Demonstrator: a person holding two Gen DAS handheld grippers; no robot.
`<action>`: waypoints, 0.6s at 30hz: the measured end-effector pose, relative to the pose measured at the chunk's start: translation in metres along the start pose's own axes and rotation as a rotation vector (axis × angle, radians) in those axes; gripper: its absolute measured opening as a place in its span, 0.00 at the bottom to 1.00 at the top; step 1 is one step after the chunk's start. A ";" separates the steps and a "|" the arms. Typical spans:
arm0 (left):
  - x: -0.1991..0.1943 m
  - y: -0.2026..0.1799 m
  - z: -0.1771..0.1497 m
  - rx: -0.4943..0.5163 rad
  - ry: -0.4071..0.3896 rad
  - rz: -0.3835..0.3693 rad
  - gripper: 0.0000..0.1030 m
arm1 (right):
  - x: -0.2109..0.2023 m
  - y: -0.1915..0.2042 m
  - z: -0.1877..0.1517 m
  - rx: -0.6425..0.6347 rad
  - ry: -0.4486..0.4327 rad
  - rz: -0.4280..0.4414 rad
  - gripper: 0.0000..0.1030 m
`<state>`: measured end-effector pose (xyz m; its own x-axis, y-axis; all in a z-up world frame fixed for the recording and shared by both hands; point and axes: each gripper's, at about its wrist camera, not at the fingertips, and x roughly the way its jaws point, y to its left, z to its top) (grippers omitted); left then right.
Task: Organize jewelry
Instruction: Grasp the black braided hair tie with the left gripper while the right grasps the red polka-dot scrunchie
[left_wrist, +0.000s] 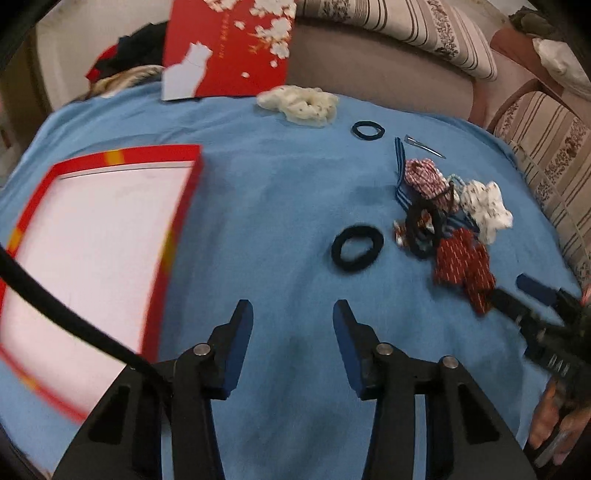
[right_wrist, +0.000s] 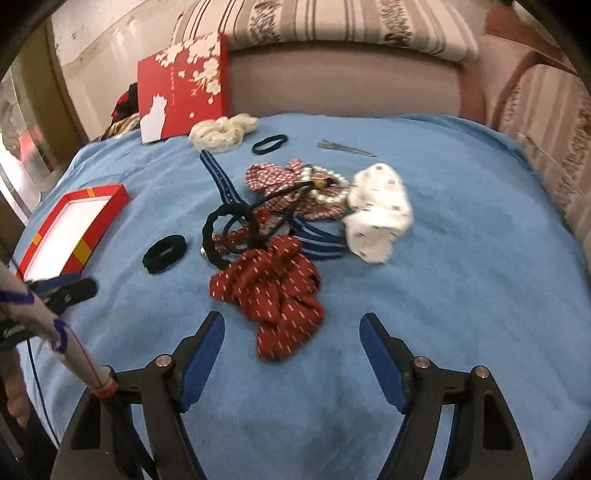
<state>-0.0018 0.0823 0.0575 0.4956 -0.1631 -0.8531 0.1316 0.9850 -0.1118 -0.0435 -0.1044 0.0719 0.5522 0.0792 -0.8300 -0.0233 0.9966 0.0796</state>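
Note:
A pile of hair accessories lies on a blue cloth: a dark red patterned scrunchie (right_wrist: 275, 291), a white scrunchie (right_wrist: 380, 214), a red-and-white checked one (right_wrist: 284, 177), pearls and black hair ties. A thick black hair tie (left_wrist: 356, 248) lies apart, also in the right wrist view (right_wrist: 165, 253). An open red box (left_wrist: 92, 251) with a white inside lies at the left. My left gripper (left_wrist: 293, 314) is open and empty, just short of the thick black tie. My right gripper (right_wrist: 291, 328) is open and empty, its jaws either side of the red scrunchie's near end, above the cloth.
The red box lid (right_wrist: 183, 86) with white blossoms leans upright at the back. A cream scrunchie (left_wrist: 301, 101), a thin black hair tie (left_wrist: 368, 130) and a metal hair clip (left_wrist: 424, 146) lie at the far side. A striped sofa (left_wrist: 406, 40) surrounds the cloth.

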 end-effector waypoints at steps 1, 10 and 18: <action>0.010 -0.001 0.007 -0.006 0.008 -0.020 0.43 | 0.006 0.001 0.002 -0.004 0.006 -0.001 0.78; 0.063 -0.009 0.040 -0.036 0.041 -0.166 0.54 | 0.042 -0.001 0.015 -0.003 0.030 -0.001 0.78; 0.066 -0.020 0.041 -0.017 0.068 -0.190 0.04 | 0.038 0.004 0.013 -0.010 0.031 -0.012 0.20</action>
<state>0.0632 0.0494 0.0246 0.4036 -0.3428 -0.8483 0.2029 0.9376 -0.2824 -0.0116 -0.0975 0.0479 0.5267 0.0674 -0.8474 -0.0247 0.9976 0.0639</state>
